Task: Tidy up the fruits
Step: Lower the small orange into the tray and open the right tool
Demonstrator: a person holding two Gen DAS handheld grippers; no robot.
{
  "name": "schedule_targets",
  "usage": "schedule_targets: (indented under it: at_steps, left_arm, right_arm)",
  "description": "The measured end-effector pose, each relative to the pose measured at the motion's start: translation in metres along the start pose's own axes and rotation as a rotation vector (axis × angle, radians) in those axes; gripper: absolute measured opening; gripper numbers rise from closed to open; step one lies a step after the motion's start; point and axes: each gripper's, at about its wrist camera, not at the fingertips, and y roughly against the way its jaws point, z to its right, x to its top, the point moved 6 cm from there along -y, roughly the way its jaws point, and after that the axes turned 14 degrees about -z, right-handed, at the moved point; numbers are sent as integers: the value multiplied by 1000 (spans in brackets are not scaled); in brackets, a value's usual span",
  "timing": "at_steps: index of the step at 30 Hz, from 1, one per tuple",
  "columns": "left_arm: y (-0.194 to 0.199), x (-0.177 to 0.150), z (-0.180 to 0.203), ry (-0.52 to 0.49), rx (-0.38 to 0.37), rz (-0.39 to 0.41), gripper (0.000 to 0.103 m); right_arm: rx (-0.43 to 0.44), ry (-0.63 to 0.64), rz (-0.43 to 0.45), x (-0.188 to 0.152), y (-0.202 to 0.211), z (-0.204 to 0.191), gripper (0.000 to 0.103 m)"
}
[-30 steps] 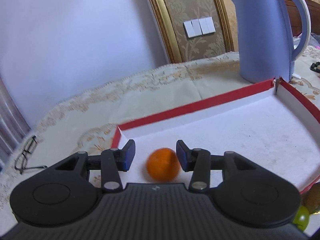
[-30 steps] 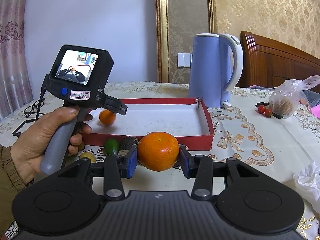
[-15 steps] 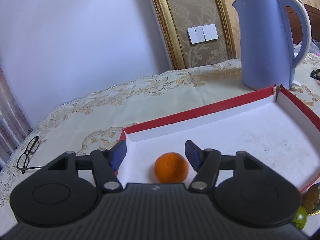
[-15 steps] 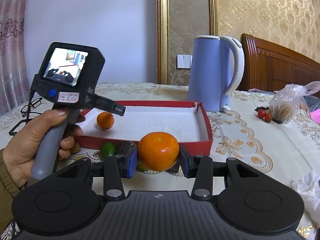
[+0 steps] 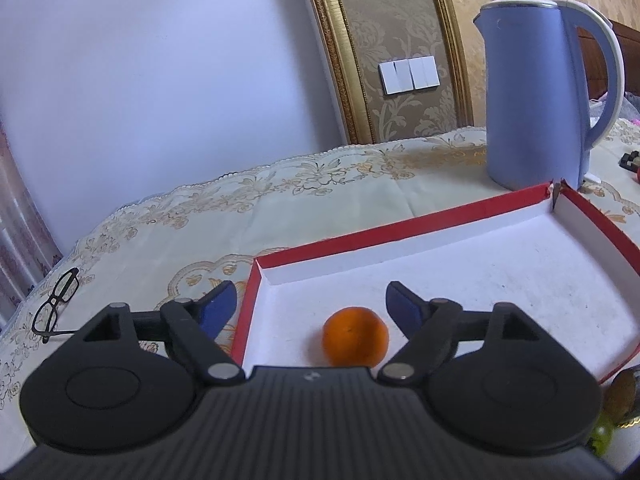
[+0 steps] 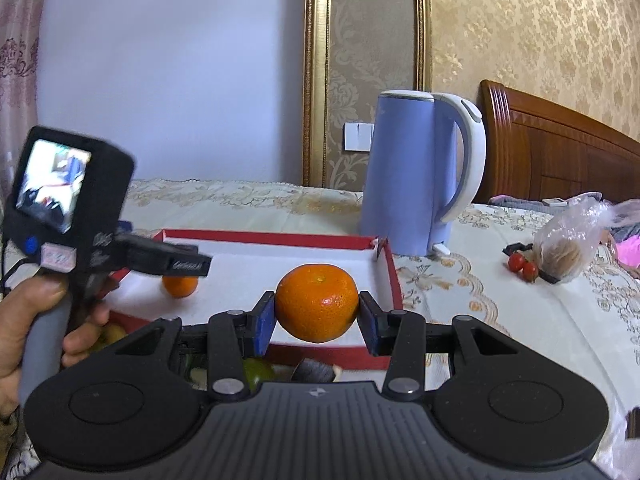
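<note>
Orange and glossy, a large mandarin (image 6: 317, 302) is clamped between the blue pads of the right gripper (image 6: 317, 316) and is carried above the near red wall of the tray (image 6: 344, 356), not yet set down inside. A smaller mandarin (image 5: 355, 336) is already lying on the white floor of the tray, near its left corner; the jaws of the left gripper (image 5: 310, 312) are opening around it, and neither pad is pressed on the fruit, so it is judged to have been released there. By this reckoning one fruit has been placed and a second is about to be. More is left: a green fruit (image 6: 256, 372) and at least one brownish one (image 5: 620, 392) are seen on the tablecloth just outside the near wall of the tray, partly hidden by the gripper bodies. Beyond the tray a blue kettle (image 6: 416, 172) is standing, a pair of glasses (image 5: 56, 304) is lying well apart to the left, and a plastic bag (image 6: 568, 240) with small red fruits (image 6: 522, 266) beside it is resting far to the right.
</note>
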Motion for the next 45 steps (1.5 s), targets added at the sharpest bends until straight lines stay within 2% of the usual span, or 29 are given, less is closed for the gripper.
schedule_targets:
  at_steps: [8, 15, 29, 45]
  left_arm:
    - [0, 1, -3, 13, 4, 2, 93]
    - [3, 1, -6, 22, 14, 16, 103]
    - [14, 4, -22, 91, -22, 37, 103]
    - [25, 5, -20, 82, -6, 84, 103]
  right_arm:
    - [-11, 6, 26, 34, -20, 2, 43]
    - [-25, -23, -14, 49, -52, 11, 43]
    - [-27, -45, -140, 56, -121, 9, 43]
    - [7, -146, -198, 49, -146, 26, 44]
